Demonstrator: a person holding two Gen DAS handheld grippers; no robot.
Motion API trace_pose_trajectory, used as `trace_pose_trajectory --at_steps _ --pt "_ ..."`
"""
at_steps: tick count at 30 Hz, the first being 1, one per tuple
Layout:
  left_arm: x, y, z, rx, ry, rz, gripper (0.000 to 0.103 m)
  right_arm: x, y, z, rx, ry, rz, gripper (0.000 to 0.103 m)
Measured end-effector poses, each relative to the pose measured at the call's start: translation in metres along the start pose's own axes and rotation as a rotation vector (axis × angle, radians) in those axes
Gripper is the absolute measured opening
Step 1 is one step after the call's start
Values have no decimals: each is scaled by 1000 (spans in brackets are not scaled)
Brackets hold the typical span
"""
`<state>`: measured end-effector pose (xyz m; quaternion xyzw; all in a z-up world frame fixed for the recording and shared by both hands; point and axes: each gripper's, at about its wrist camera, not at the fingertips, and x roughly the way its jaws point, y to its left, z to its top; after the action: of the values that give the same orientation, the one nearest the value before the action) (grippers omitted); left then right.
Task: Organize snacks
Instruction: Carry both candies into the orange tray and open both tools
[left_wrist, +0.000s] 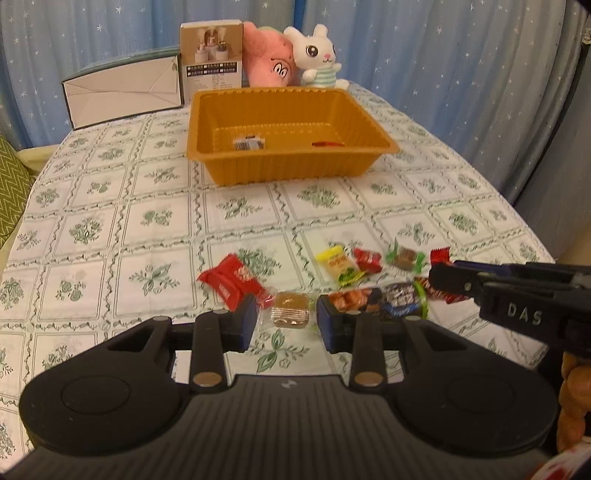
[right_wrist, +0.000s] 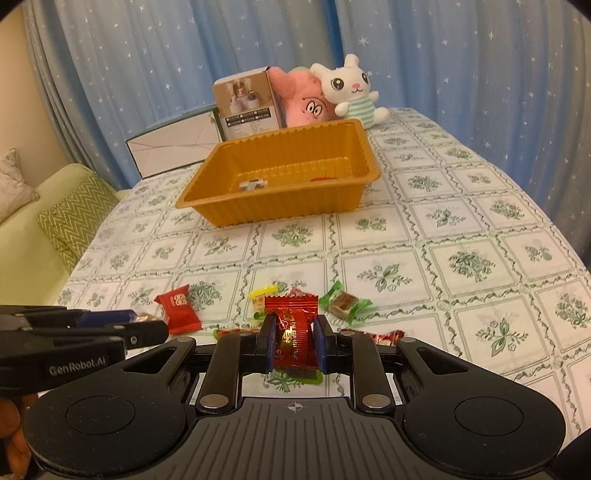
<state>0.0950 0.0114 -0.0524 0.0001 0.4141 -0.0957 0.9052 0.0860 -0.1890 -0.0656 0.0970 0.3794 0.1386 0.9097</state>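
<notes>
An orange tray (left_wrist: 291, 168) (right_wrist: 280, 210) stands mid-table with two small snacks inside. Several wrapped snacks lie in a row near the front. My left gripper (left_wrist: 287, 320) is open, its fingers on either side of a clear-wrapped brown candy (left_wrist: 289, 313) on the cloth. A red packet (left_wrist: 232, 280) lies just left of it, a dark wrapper (left_wrist: 400, 297) just right. My right gripper (right_wrist: 294, 345) is shut on a shiny red wrapped candy (right_wrist: 293, 338), held just above the cloth. It also shows at the right of the left wrist view (left_wrist: 441, 277).
A white box (left_wrist: 123, 92), a printed carton (left_wrist: 211, 55), a pink plush (left_wrist: 267, 61) and a white bunny plush (left_wrist: 317, 55) stand behind the tray. A yellow candy (left_wrist: 336, 263) and green-wrapped candy (right_wrist: 343, 303) lie in the row. A sofa (right_wrist: 33, 225) sits left of the table.
</notes>
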Motion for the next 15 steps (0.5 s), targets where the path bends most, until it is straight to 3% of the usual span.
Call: trace_pose_trajectory --at_steps 15 --pt "7 -15 44 4 -46 -33 32 5 -14 35 -29 -11 -7 22"
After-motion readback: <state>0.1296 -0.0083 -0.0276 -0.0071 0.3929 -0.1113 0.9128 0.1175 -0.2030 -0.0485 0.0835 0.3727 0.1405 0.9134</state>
